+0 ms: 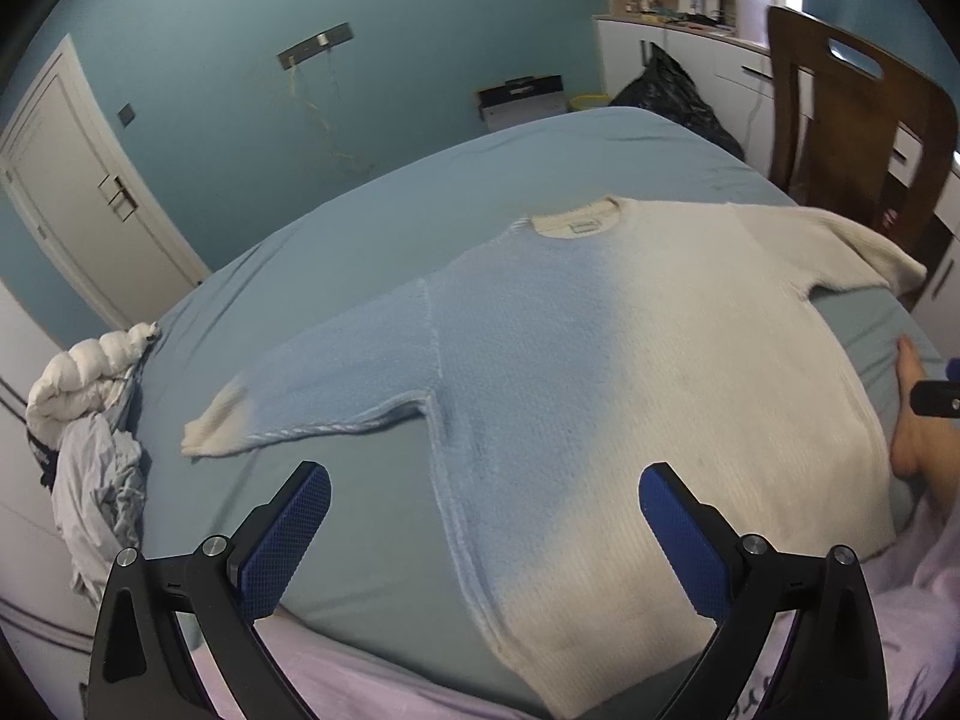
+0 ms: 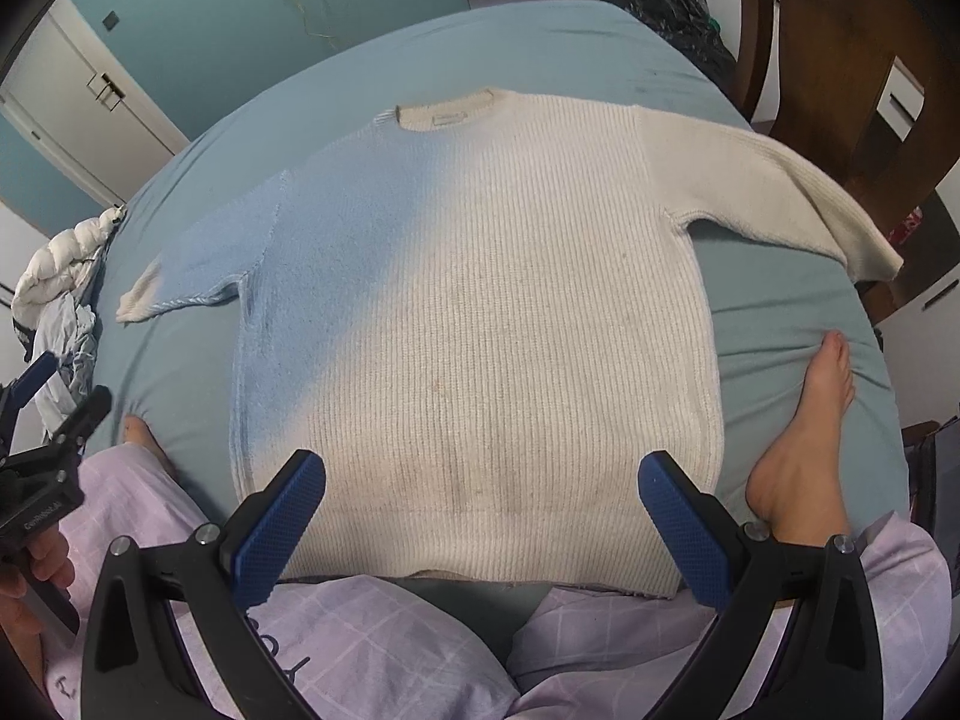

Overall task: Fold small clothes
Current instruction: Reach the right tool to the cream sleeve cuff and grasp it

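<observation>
A knitted sweater (image 1: 600, 360) (image 2: 492, 300), light blue on its left side and cream on its right, lies flat on the bed with both sleeves spread and the collar far from me. My left gripper (image 1: 485, 498) hovers open above the lower left part of the sweater, its blue pads (image 1: 288, 540) holding nothing. My right gripper (image 2: 482, 486) is open above the hem, nothing between its fingers. In the right wrist view the left gripper (image 2: 54, 408) shows at the left edge, held by a hand.
The bed (image 1: 360, 252) has a blue-grey sheet. A person sits at its near edge in pink checked trousers (image 2: 360, 648), bare feet (image 2: 804, 438) beside the sweater. A pile of white bedding (image 1: 90, 396) is at the left, a wooden chair (image 1: 858, 138) and black bag (image 1: 672, 96) at the back right.
</observation>
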The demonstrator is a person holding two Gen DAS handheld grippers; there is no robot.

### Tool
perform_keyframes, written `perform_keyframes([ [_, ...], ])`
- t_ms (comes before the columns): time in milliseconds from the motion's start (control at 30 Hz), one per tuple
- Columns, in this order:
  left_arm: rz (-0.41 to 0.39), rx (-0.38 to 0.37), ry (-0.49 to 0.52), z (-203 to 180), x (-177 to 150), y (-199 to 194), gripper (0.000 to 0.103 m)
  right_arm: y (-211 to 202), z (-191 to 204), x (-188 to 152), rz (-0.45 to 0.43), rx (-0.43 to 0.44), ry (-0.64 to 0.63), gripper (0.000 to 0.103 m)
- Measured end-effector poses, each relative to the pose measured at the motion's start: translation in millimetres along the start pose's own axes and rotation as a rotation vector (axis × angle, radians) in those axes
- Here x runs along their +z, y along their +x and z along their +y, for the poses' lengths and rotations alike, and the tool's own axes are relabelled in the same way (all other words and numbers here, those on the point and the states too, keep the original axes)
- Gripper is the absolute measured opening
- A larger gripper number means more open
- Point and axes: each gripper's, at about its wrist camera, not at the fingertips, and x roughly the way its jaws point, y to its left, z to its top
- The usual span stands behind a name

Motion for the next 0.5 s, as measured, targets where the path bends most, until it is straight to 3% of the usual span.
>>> perform_keyframes([
  [67, 0.0, -0.019, -0.012, 9, 13, 8, 0.103, -2, -7, 6, -0.02, -0.012, 0.027, 0.102],
  [167, -0.023, 0.036, -0.038, 22, 23, 24, 0.103, -4, -22, 14, -0.038, -0.018, 0.086, 0.102],
  [267, -0.041, 0.036, -0.106, 31, 11, 43, 0.103, -3, -36, 19, -0.035, -0.031, 0.148, 0.102],
  [333, 0.003, -0.005, -0.048, 29, 1, 59, 0.103, 0, -48, 21, -0.023, -0.027, 0.198, 0.102],
  [500, 0.029, 0.007, -0.001, 28, -12, 74, 0.103, 17, -66, 31, 0.015, -0.015, 0.267, 0.102],
])
